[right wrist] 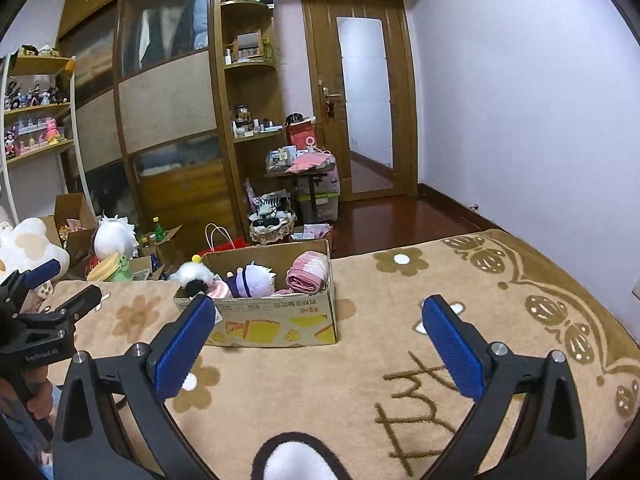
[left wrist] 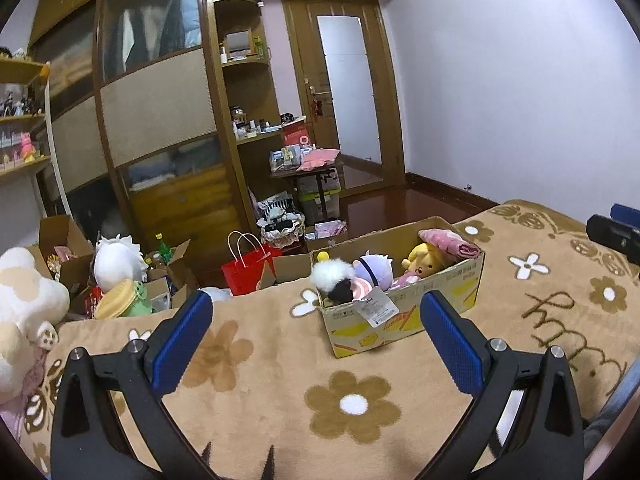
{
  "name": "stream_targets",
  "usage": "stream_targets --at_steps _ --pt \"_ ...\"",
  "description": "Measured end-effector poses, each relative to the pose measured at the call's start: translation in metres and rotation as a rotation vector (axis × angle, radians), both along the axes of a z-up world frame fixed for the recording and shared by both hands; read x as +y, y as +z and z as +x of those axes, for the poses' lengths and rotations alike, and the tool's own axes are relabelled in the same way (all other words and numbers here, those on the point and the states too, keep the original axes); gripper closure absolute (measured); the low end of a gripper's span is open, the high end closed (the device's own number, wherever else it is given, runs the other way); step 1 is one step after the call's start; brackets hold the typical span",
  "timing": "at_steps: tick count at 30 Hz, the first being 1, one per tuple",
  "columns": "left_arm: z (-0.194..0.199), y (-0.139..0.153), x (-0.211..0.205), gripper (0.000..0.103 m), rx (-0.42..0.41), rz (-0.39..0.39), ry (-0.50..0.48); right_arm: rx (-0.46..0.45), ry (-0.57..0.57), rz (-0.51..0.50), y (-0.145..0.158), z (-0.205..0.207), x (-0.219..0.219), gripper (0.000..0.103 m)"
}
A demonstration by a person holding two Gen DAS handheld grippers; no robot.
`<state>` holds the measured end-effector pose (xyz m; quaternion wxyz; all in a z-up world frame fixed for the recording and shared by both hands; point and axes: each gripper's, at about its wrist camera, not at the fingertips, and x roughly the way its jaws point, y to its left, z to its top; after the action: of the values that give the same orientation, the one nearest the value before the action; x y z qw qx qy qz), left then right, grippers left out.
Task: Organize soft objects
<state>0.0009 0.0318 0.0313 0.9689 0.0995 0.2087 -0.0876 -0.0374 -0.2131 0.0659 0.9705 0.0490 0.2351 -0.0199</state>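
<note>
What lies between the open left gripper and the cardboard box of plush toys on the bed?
Only bare flowered blanket lies between the left gripper and the cardboard box, as the left wrist view shows.

open brown cardboard box with yellow print [left wrist: 404, 312], on the tan flowered blanket | inside, left to right: white-and-black fluffy plush [left wrist: 334, 280], paper tag hanging over the rim; lavender-haired plush doll [left wrist: 374, 267]; yellow plush [left wrist: 425, 265]; rolled pink cloth [left wrist: 450, 242], right end

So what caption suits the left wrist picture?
Open left gripper hovers over a floral blanket, facing a cardboard box of plush toys.
</note>
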Motion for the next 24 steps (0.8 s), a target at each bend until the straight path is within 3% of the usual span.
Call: stream_targets --at_steps 24 --pt "-0.002 -0.009 -0.007 0.000 0.026 0.018 -0.038 0.040 0.005 -0.011 -0.013 0.008 0.006 0.000"
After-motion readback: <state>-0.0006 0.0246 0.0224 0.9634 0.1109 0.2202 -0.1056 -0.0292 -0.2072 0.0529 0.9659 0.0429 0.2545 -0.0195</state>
